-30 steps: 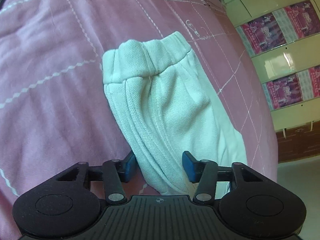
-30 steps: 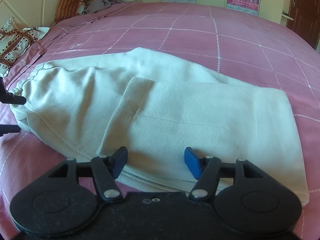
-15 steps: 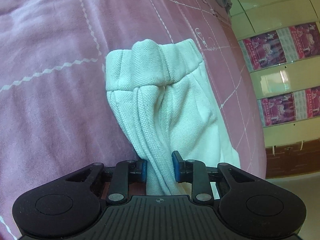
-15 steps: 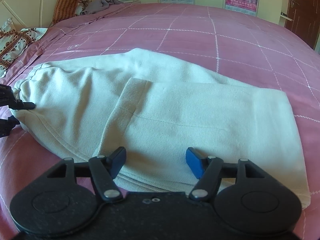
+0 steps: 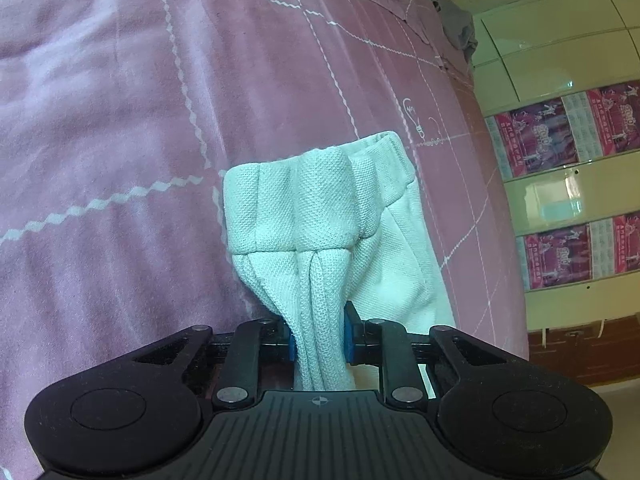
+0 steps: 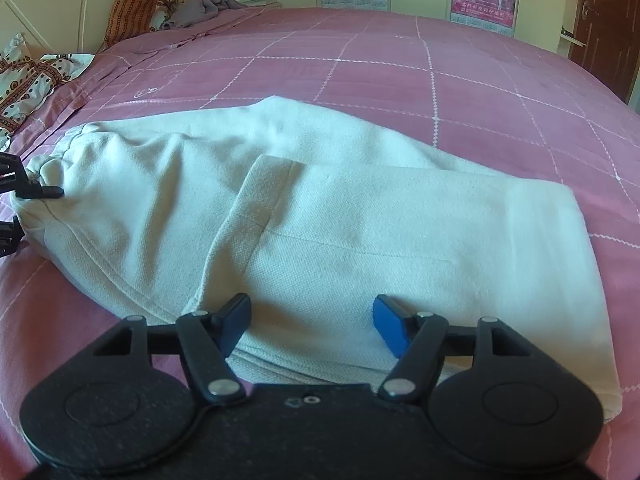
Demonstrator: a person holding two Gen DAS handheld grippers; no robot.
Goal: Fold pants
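Note:
The white pants (image 6: 320, 216) lie folded on the pink bed. My left gripper (image 5: 319, 338) is shut on a bunched fold of the pants (image 5: 316, 240) near the elastic waistband, which stands gathered above the blue pads. In the right wrist view the left gripper (image 6: 24, 208) shows at the far left edge, at the waistband end. My right gripper (image 6: 312, 326) is open, its blue fingertips (image 6: 390, 326) spread over the near edge of the folded leg part.
The pink checked bedspread (image 6: 400, 60) stretches all around. Pillows (image 6: 132, 8) and a patterned cloth (image 6: 28, 76) lie at the headboard end. Cabinets with posters (image 5: 560, 140) stand beyond the bed's edge.
My left gripper has closed on the pants near the waistband and bunched the fabric, and its view has shifted. My right gripper stays open in about the same place.

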